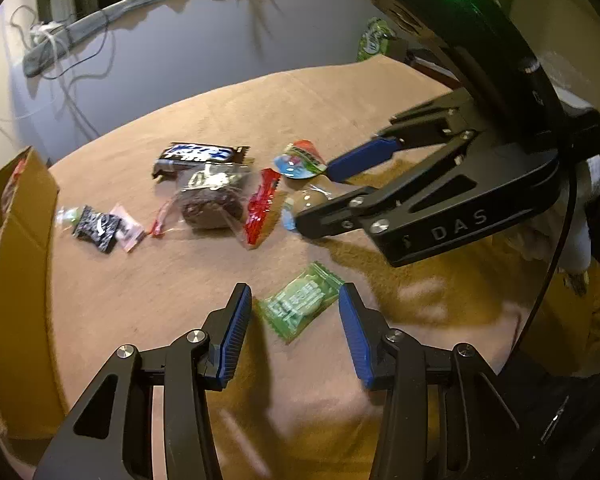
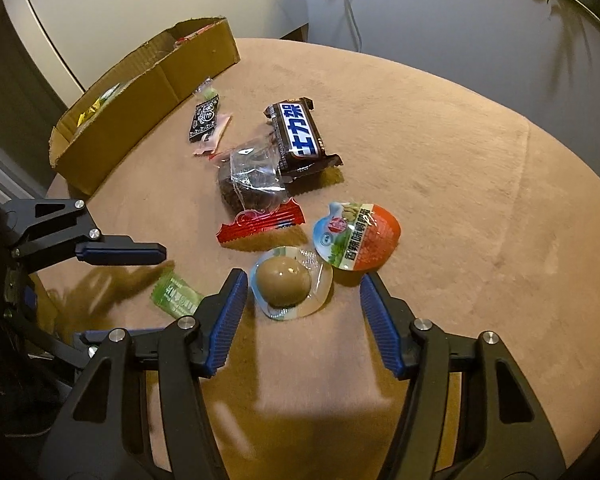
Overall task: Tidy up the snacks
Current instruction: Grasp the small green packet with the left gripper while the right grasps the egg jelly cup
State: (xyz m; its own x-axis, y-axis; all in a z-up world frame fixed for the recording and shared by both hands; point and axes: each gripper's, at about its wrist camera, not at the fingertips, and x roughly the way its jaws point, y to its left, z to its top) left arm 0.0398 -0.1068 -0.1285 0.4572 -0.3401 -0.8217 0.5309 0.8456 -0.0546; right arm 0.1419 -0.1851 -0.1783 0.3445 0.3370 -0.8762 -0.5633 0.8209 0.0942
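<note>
on fuzzy cloth [image 2: 440, 160], left gripper [image 1: 296, 322] gapes around crinkly green packet [image 1: 300, 300]; right gripper [image 2: 300, 300] gapes, empty

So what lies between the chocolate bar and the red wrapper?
The clear-wrapped brown cake lies between the chocolate bar and the red wrapper; the right wrist view shows it best.

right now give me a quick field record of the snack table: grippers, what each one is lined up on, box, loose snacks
left gripper: jaws open, either side of green candy
right gripper: jaws open, around egg pack
box: cardboard, table's edge, some snacks inside
loose snacks: chocolate bar, brownie, red packet, black packet, orange-lid pack
table: tan cloth
</note>
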